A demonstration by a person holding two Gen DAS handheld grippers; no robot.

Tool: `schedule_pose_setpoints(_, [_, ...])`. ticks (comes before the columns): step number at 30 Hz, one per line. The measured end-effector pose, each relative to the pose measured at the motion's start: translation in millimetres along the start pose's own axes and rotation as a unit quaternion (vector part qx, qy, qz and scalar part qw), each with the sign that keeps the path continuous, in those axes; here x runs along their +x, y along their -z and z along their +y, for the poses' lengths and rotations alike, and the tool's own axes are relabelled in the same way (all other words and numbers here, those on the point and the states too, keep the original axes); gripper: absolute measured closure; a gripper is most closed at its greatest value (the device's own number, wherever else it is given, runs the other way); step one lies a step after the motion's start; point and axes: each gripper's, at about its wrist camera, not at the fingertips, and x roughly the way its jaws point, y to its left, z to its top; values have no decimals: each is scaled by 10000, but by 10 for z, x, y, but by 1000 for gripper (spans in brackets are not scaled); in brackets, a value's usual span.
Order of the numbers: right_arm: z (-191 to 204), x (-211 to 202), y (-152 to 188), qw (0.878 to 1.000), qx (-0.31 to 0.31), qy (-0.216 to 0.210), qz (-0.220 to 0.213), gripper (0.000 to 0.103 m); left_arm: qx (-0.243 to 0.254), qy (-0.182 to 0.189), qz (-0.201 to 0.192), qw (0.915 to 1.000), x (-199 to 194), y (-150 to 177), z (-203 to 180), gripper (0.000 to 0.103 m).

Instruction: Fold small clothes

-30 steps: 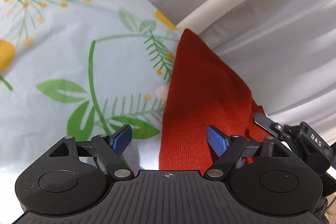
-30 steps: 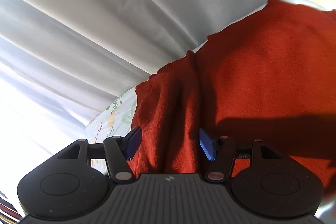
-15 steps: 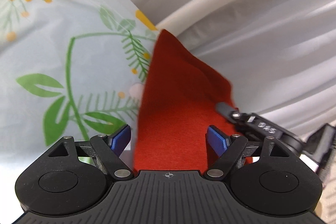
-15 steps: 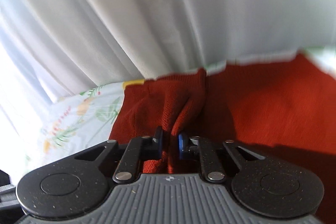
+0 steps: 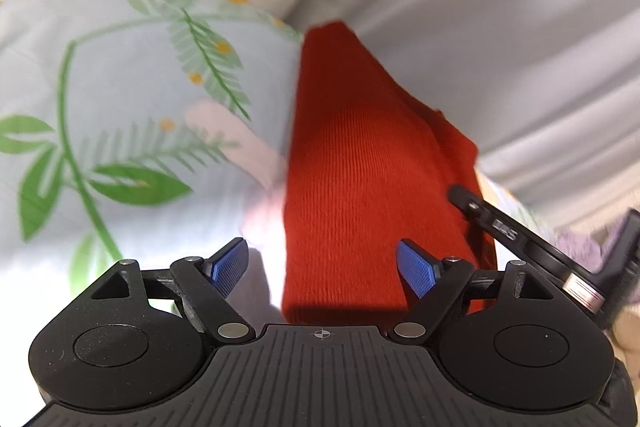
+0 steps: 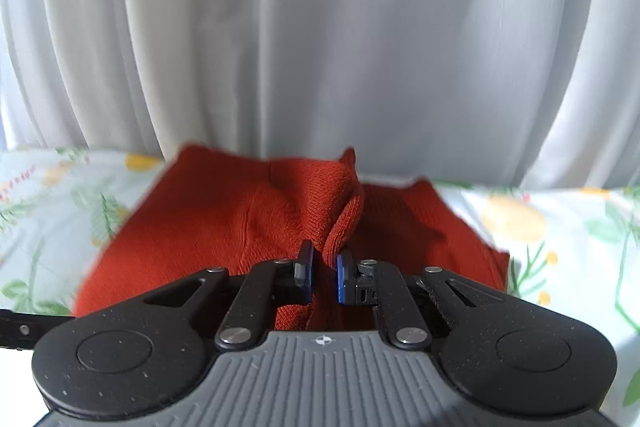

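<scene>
A red knitted garment (image 5: pixel 360 187) lies on a floral bedsheet (image 5: pixel 120 87). My left gripper (image 5: pixel 324 267) is open, its blue pads (image 5: pixel 416 267) on either side of the garment's near edge, not closed on it. My right gripper (image 6: pixel 324 271) is shut on a bunched fold of the red garment (image 6: pixel 256 215) and lifts that fold above the sheet. The right gripper's fingers also show at the right of the left wrist view (image 5: pixel 500 223), against the garment's far side.
White curtains (image 6: pixel 320 47) hang close behind the sheet's far edge. The floral sheet (image 6: pixel 560 227) spreads out left and right of the garment. A lilac cloth (image 5: pixel 576 247) shows behind the right gripper.
My right gripper closed on a fold of the red garment and raised it, turning toward the curtain. My left gripper stayed open and shifted along the garment's edge.
</scene>
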Motion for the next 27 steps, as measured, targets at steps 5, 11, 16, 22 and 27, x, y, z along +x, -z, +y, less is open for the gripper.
schedule_pose_setpoints(5, [-250, -50, 102, 9955, 875, -299, 194, 78, 369, -240, -15, 9990, -85, 115, -12, 17])
schedule_pose_setpoints(11, [-771, -223, 515, 9366, 2918, -1811, 696, 48, 465, -429, -255, 9977, -283, 267, 19, 17])
schedule_pose_setpoints(16, [-716, -235, 798, 9068, 3382, -2409, 733, 45, 54, -271, -252, 9993, -208, 178, 30, 17])
schedule_pose_setpoints(22, [-491, -346, 683, 9280, 2957, -2225, 436, 89, 419, 17, -235, 9988, -206, 233, -200, 16])
schedule_pose_setpoints(27, [-666, -310, 726, 9315, 2980, -2046, 416, 94, 968, -413, -157, 9943, -124, 337, -277, 17])
